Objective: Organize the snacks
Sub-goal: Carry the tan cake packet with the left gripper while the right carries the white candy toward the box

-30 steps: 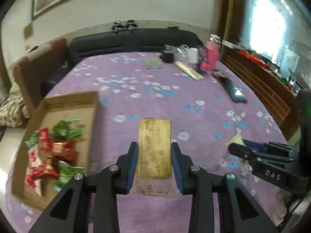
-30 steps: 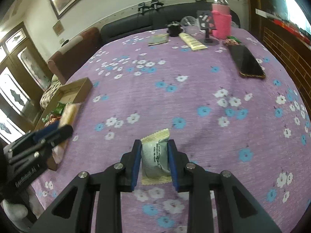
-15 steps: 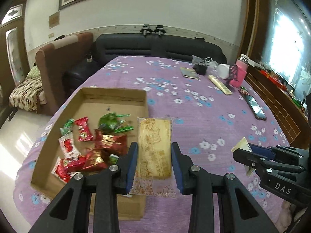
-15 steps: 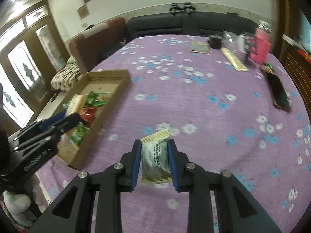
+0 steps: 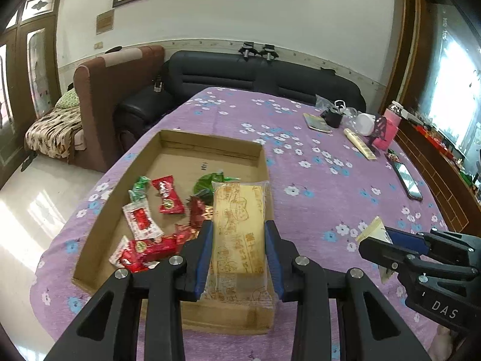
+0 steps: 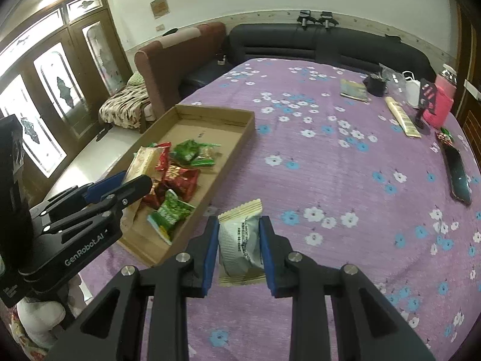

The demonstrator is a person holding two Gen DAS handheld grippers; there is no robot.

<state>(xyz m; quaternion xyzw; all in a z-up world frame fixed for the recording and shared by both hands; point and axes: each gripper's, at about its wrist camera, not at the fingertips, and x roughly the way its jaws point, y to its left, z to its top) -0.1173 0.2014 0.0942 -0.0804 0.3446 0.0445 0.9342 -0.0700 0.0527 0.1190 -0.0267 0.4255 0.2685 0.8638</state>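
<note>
Floral purple table (image 6: 345, 180) bears cardboard tray (image 6: 237, 138), phone (image 6: 458, 174)

The box (image 5: 168, 144) lies on the table (image 5: 315, 186), ahead and left of the right fingers (image 6: 212, 240). Packets (image 5: 162, 207) lie in its near half, left of the left fingers (image 5: 204, 240). The cake (image 5: 237, 234) sits between the left fingers, over the box's right wall. The biscuit (image 6: 239, 240) sits between the right fingers, right of the box. A phone (image 6: 458, 174) lies far right; a bottle (image 6: 440, 102) stands far ahead.

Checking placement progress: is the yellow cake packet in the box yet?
Not yet. The yellow cake packet is clamped in the left gripper, above the cardboard box.
</note>
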